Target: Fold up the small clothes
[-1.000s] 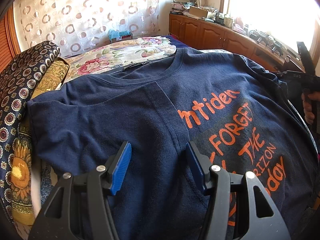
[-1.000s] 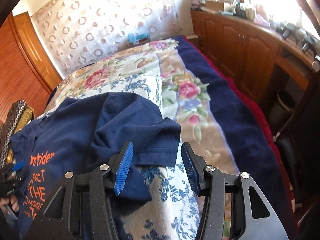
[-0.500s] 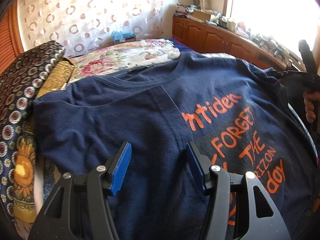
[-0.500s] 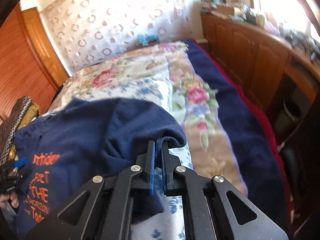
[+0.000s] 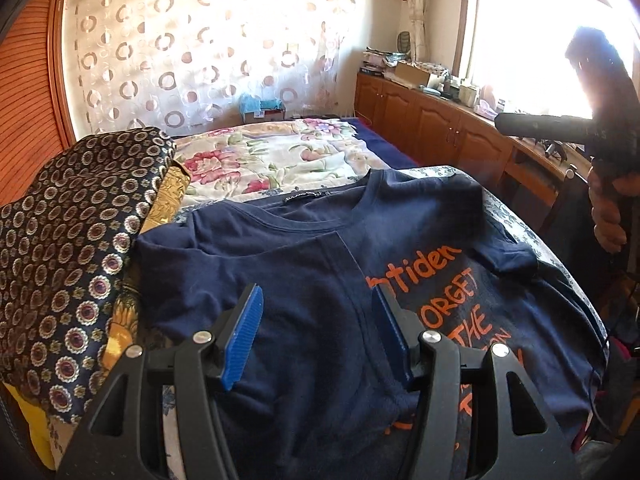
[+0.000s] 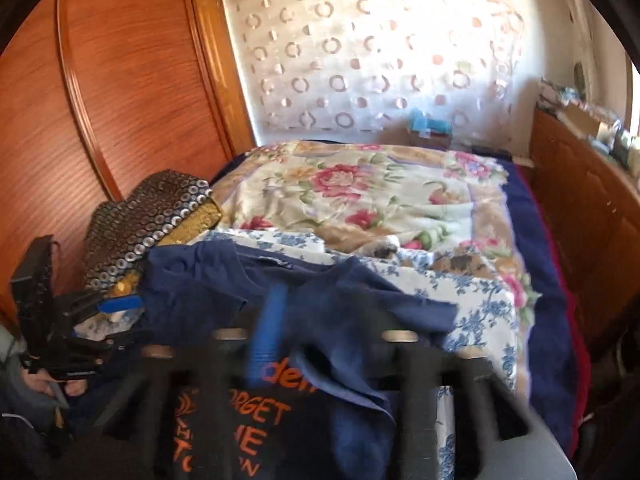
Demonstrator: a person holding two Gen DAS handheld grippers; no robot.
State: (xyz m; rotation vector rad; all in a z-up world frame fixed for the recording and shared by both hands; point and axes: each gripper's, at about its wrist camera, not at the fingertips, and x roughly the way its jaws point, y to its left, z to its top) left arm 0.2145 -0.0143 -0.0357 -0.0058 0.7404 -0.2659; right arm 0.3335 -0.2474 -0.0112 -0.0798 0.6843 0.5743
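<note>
Broadly, a navy T-shirt (image 5: 304,280) with orange lettering lies spread on the floral bed (image 5: 280,156), neck toward the curtain, its 2 sleeves folded inward over the chest. Above it the left gripper (image 5: 316,336) hangs open and empty, while the blurred right gripper (image 6: 320,344) is opening, nothing between its jaws.

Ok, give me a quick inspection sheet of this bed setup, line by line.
Surface: bed with floral cover.
Job's things: navy T-shirt, orange print, lying flat, one side and the right sleeve folded in.
Clutter: patterned folded fabric beside the shirt.
Grippers: left gripper open above the shirt, holding nothing; right gripper blurred, jaws opening, nothing visibly between them.
Cables: thin dark cable at the bed's right edge.
Surroundings: wooden cabinets, circle-patterned curtain, bright window.
</note>
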